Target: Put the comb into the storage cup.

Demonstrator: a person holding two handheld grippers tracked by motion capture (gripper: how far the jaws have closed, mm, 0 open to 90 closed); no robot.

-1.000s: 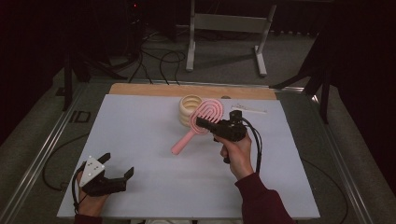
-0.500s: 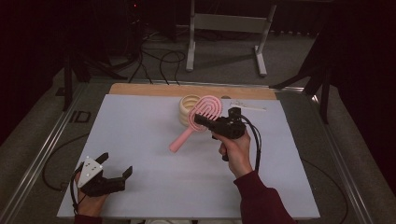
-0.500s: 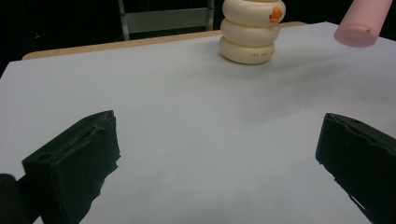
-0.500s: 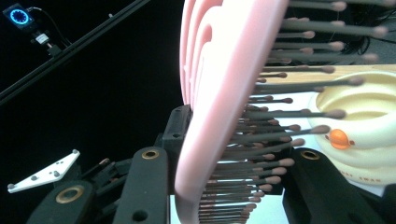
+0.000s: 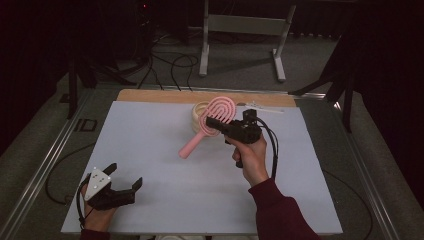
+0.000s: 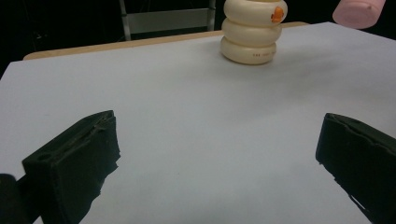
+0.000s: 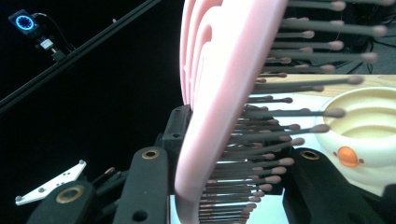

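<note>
Pink hairbrush [image 5: 210,124] now slightly higher than a second ago, clamped in right gripper [image 5: 216,123] over cream ringed holder [image 5: 198,113], left gripper [image 5: 125,179] jaws apart, resting on bench [image 5: 150,150]

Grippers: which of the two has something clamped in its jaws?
The right gripper, raised beside the cream ringed holder, grips the pink hairbrush by its head. The left gripper, low at the table's near edge, stands open.
</note>
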